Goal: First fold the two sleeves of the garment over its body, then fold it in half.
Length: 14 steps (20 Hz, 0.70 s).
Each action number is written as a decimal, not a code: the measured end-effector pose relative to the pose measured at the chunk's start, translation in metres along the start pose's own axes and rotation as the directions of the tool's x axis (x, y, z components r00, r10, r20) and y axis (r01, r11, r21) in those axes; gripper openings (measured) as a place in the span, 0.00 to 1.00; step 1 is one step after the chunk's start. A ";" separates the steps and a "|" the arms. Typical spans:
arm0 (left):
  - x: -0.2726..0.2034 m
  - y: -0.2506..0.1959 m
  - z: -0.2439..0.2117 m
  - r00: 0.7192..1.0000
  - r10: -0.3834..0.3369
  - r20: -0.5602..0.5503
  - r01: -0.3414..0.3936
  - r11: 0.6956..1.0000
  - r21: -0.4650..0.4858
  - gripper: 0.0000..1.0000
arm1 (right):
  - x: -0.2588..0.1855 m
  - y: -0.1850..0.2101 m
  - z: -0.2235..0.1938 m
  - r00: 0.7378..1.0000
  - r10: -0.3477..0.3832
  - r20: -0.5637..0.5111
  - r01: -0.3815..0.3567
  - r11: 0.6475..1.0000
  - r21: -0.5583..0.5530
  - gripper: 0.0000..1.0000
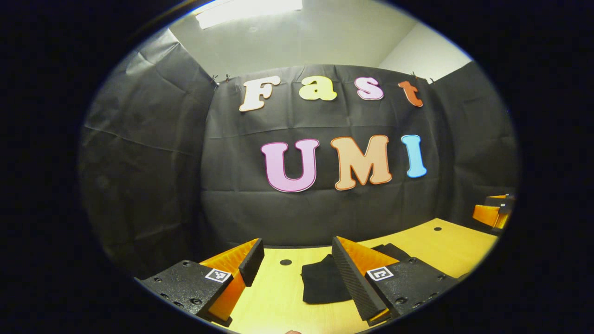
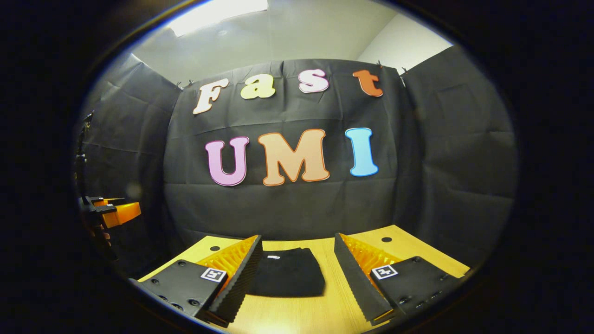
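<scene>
The black garment [image 1: 325, 280] lies as a compact folded bundle on the wooden table [image 1: 445, 246]. My left gripper [image 1: 295, 253] hovers open above the table, nothing between its fingers; the garment sits just ahead, partly hidden behind the right-hand finger [image 1: 352, 278]. In the right gripper view the garment [image 2: 287, 278] rests flat between and beyond the fingers, a small white tag at its far edge. My right gripper [image 2: 298, 245] is open and holds nothing. The other gripper appears far off at the right edge [image 1: 494, 211] of the left gripper view and at the left edge [image 2: 116, 211] of the right gripper view.
The booth's black cloth wall [image 1: 325, 208] closes off the table at the back and both sides. Small round holes [image 1: 286, 262] dot the tabletop [image 2: 325, 311]. Bare wood surrounds the garment.
</scene>
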<state>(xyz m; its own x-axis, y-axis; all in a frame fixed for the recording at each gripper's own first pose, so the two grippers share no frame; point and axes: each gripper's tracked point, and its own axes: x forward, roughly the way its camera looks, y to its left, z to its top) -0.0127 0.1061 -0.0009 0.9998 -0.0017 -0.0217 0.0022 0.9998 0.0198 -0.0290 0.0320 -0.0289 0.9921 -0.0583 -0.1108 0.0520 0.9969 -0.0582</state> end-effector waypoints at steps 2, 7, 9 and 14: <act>-0.028 -0.005 0.003 1.000 -0.005 0.000 0.005 1.000 -0.009 0.94 | -0.030 -0.001 -0.005 1.000 -0.001 0.007 0.001 1.000 0.021 0.94; -0.075 -0.007 0.007 1.000 0.023 0.013 -0.023 1.000 -0.008 0.91 | -0.078 -0.002 -0.005 0.998 0.042 0.039 -0.044 0.999 0.030 0.97; -0.085 -0.001 0.010 0.999 0.052 0.000 -0.052 0.999 0.005 0.91 | -0.088 -0.004 -0.009 0.997 0.072 0.018 -0.073 0.997 0.011 0.94; -0.094 -0.014 0.031 0.997 0.083 0.008 -0.083 0.996 0.014 0.91 | -0.107 -0.025 -0.007 0.997 0.083 0.006 -0.083 0.996 0.015 0.97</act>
<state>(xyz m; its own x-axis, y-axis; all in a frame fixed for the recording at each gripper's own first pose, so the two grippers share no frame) -0.1058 0.0920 0.0318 0.9967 0.0806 -0.0124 -0.0802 0.9961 0.0356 -0.1376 0.0126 -0.0228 0.9938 0.0248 -0.1088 -0.0287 0.9990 -0.0341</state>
